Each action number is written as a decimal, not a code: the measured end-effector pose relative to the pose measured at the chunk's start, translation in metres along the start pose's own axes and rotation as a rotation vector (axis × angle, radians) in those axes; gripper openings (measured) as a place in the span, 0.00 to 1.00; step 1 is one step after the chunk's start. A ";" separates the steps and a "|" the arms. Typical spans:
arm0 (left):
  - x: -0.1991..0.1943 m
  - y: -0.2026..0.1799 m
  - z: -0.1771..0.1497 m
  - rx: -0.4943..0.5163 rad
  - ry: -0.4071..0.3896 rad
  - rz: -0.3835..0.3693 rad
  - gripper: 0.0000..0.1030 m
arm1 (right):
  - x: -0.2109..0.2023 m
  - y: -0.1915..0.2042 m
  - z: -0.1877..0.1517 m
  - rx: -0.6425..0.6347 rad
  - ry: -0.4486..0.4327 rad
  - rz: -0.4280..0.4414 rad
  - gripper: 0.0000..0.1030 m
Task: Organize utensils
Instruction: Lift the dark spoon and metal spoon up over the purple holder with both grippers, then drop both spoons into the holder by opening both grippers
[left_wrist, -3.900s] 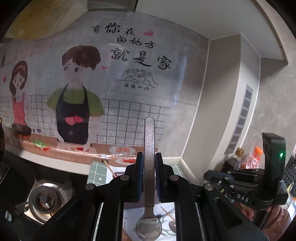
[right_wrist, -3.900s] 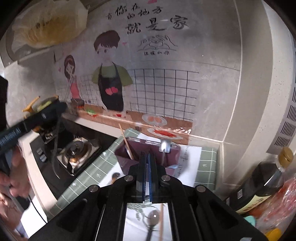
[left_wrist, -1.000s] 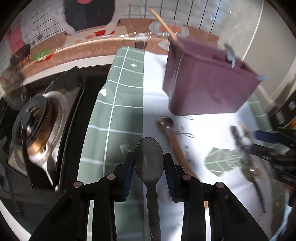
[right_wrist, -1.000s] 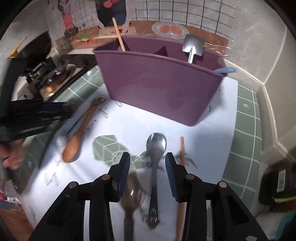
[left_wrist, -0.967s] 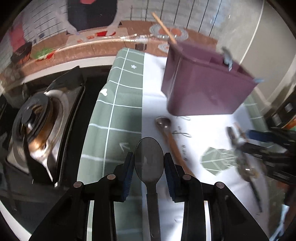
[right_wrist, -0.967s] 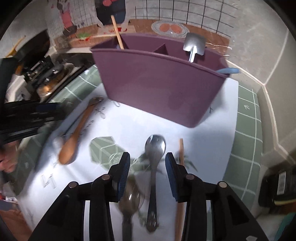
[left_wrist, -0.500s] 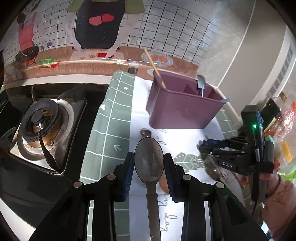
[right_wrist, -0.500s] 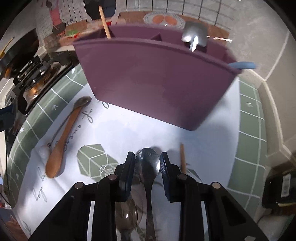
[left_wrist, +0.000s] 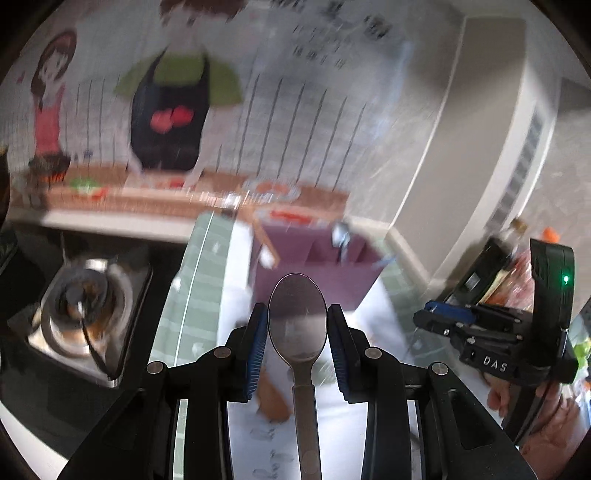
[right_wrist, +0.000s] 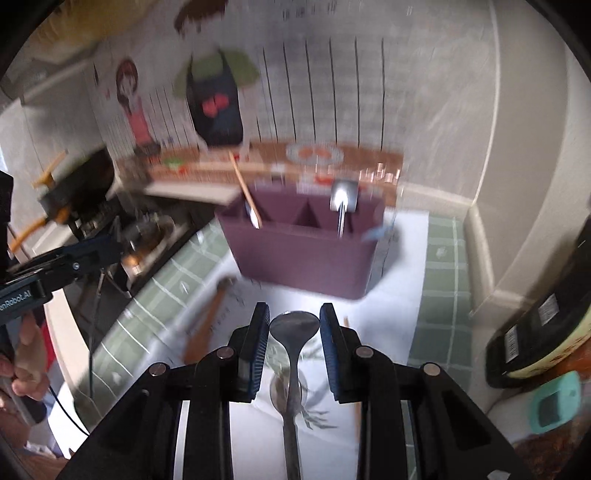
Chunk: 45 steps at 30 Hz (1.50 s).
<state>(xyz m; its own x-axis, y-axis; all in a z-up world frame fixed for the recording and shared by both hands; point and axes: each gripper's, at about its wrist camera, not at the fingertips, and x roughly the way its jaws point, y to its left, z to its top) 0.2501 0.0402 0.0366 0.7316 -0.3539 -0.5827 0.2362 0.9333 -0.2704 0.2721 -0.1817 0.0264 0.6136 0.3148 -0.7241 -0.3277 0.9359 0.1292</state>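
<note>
Nearest to us, the left gripper is clamped on the bowl of a metal spoon, the handle running back between its fingers. The right gripper now grips a second metal spoon; its jaws have just been closing, and one second ago this spoon lay loose on the white paper mat between them. One more spoon lies on the mat under the right gripper. A wooden spoon lies toward the mat's left edge. Both grippers now sit higher and look more level than one second ago: the purple utensil caddy, then close ahead, now stands farther off at the table's back edge, holding a chopstick and a small metal spoon.
</note>
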 end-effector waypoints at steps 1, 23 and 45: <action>-0.008 -0.008 0.011 0.016 -0.034 -0.011 0.33 | -0.009 0.003 0.008 -0.004 -0.022 0.000 0.25; 0.042 -0.065 0.160 0.203 -0.511 -0.006 0.33 | -0.024 -0.013 0.171 -0.017 -0.299 -0.093 0.25; 0.193 -0.007 0.073 0.117 -0.191 0.044 0.35 | 0.132 -0.042 0.103 0.048 0.044 -0.075 0.44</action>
<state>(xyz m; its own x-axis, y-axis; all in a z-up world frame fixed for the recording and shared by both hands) 0.4365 -0.0301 -0.0182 0.8480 -0.3054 -0.4331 0.2660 0.9521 -0.1506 0.4411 -0.1629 -0.0048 0.6026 0.2372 -0.7620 -0.2466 0.9634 0.1048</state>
